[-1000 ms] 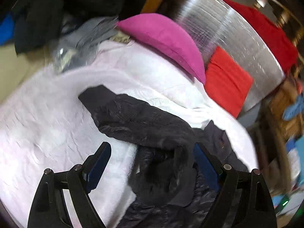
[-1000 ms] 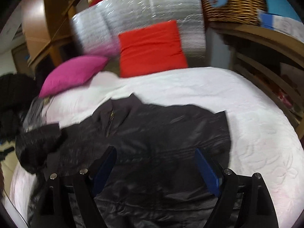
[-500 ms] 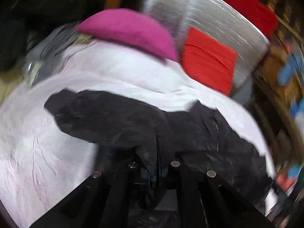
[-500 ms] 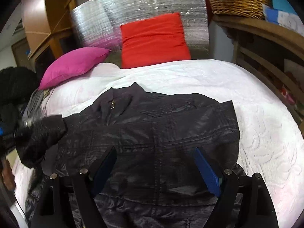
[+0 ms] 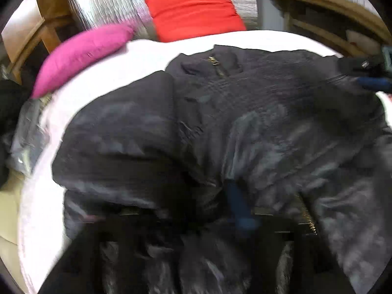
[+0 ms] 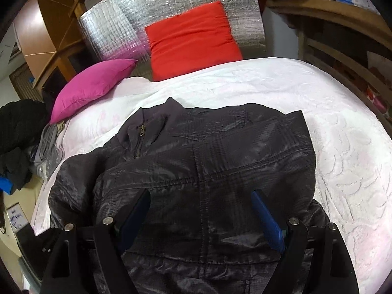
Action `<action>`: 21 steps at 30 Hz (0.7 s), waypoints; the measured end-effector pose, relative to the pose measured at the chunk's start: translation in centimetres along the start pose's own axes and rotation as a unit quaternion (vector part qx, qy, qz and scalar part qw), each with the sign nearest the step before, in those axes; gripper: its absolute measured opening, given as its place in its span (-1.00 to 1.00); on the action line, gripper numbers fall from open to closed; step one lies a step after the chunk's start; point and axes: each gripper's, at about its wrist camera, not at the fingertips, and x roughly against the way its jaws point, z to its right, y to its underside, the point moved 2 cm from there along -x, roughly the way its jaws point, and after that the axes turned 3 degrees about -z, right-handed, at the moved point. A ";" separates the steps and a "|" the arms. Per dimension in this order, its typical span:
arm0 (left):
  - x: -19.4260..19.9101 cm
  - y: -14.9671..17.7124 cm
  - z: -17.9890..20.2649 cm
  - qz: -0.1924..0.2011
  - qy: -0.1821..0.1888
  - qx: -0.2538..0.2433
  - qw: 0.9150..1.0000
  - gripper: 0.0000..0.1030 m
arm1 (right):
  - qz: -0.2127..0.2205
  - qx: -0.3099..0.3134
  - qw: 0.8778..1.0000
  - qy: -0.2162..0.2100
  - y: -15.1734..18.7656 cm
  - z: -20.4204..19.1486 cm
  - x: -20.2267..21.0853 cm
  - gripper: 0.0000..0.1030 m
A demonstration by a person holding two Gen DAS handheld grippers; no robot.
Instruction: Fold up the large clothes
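Jacket [image 6: 208, 171] flat on bed [image 6: 343, 134], just ahead of both grippers | left gripper [image 5: 196, 210] jaws opening, sleeve fabric bunched between | right gripper [image 6: 201, 218] spread wide, empty above back panel | advice: lay sleeve flat across back, smooth creases.

Dark shiny jacket [image 6: 208, 171] spread on bed, zipped.
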 end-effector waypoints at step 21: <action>9.4 9.7 -9.8 0.027 -0.066 0.223 0.972 0.60 | -0.099 0.305 0.939 -0.127 -2.0 -24.7 -2.4 0.69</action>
